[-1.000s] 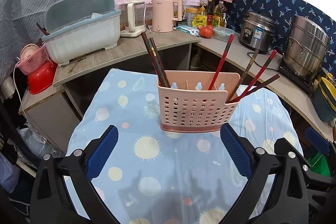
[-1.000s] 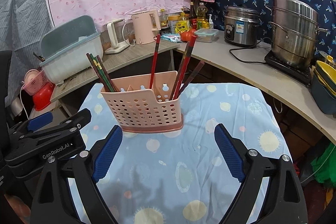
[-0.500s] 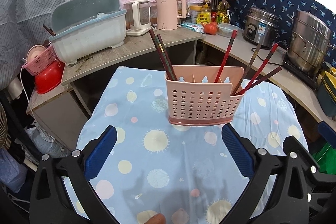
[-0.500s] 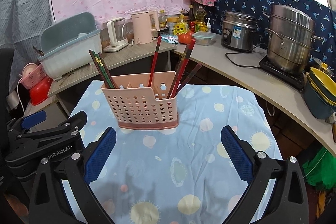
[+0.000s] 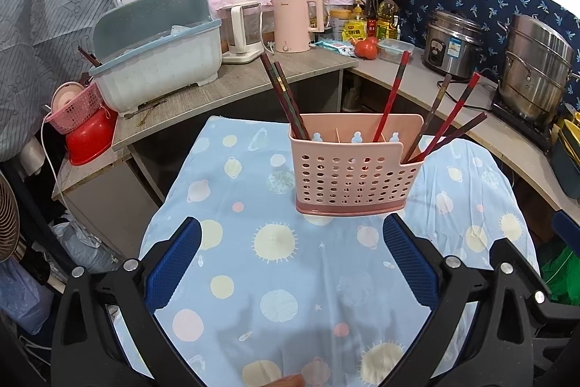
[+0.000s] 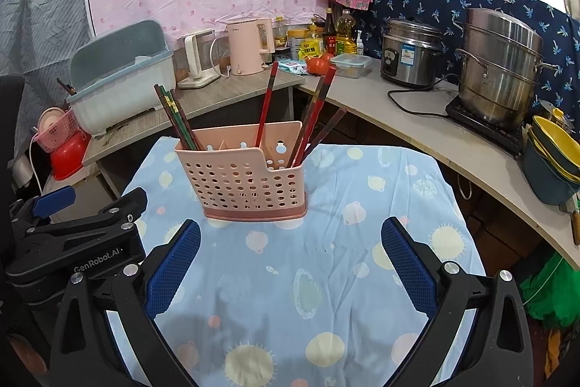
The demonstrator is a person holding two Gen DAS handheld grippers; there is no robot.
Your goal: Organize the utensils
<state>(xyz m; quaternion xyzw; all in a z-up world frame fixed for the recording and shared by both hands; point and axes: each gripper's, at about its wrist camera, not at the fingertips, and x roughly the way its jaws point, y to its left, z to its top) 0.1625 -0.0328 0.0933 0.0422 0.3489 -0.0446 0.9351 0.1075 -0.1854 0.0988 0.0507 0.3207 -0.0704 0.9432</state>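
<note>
A pink perforated utensil holder (image 5: 353,175) stands on a table covered with a light blue planet-print cloth (image 5: 275,278). Dark chopsticks (image 5: 284,100) lean in its left compartment, one red chopstick (image 5: 391,95) stands in the middle, and several red and brown chopsticks (image 5: 444,118) lean at the right. My left gripper (image 5: 291,265) is open and empty, a short way in front of the holder. My right gripper (image 6: 290,263) is open and empty, also in front of the holder (image 6: 246,180). The left gripper's body (image 6: 72,242) shows at the left of the right wrist view.
An L-shaped counter (image 5: 232,89) runs behind and to the right. It carries a blue-grey dish rack (image 5: 156,49), two kettles (image 5: 293,22), bottles, a rice cooker (image 6: 411,51) and a steel steamer pot (image 6: 500,68). Stacked bowls (image 6: 554,158) sit at far right.
Both grippers have drawn back and risen a little from the holder, which looks smaller now. The holder and chopsticks have not moved. Both grippers stay open.
</note>
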